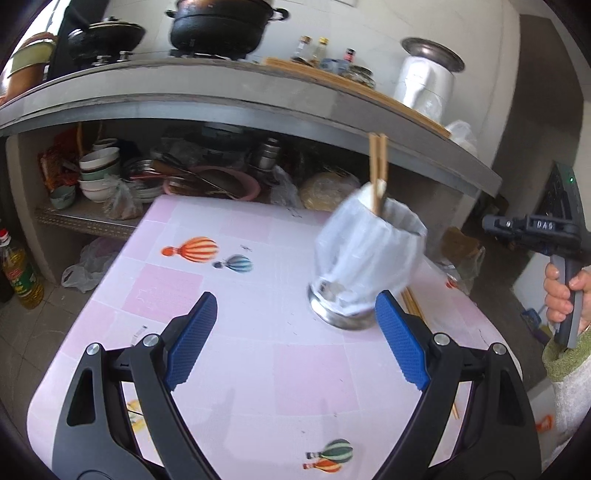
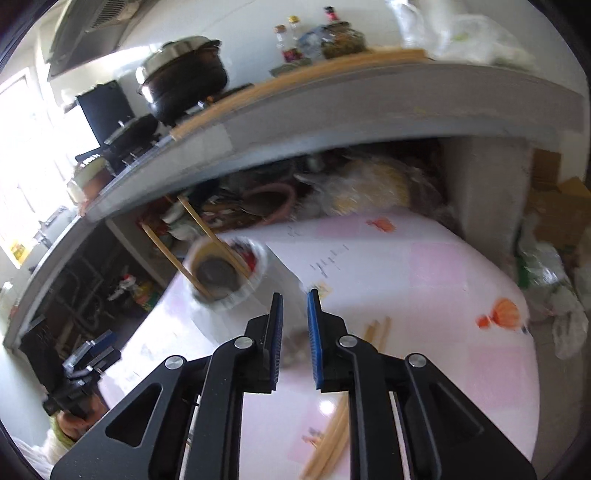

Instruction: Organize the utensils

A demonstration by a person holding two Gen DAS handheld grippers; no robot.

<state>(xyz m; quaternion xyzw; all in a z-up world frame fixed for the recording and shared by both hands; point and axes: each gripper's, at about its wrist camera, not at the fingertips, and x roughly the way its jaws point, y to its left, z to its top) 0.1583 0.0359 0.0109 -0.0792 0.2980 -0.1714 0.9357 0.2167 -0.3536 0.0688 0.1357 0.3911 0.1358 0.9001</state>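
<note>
A steel cup lined with a white plastic bag (image 1: pixel 364 258) stands on the pink table (image 1: pixel 236 354) and holds two wooden chopsticks (image 1: pixel 378 173). My left gripper (image 1: pixel 295 321) is open wide and empty, just in front of the cup. More chopsticks (image 1: pixel 413 306) lie on the table behind the cup's right side. In the right wrist view the cup (image 2: pixel 225 273) sits ahead to the left with chopsticks (image 2: pixel 207 236) in it. My right gripper (image 2: pixel 294 306) is narrowly open and empty, above loose chopsticks (image 2: pixel 376 330) on the table (image 2: pixel 424 295).
A concrete counter (image 1: pixel 221 92) with black pots (image 1: pixel 221 26) and bottles runs behind the table. The shelf under it holds bowls (image 1: pixel 99 170), plates and bags. An oil bottle (image 1: pixel 18 273) stands on the floor at left. The right gripper's handle (image 1: pixel 565 266) shows at the table's right.
</note>
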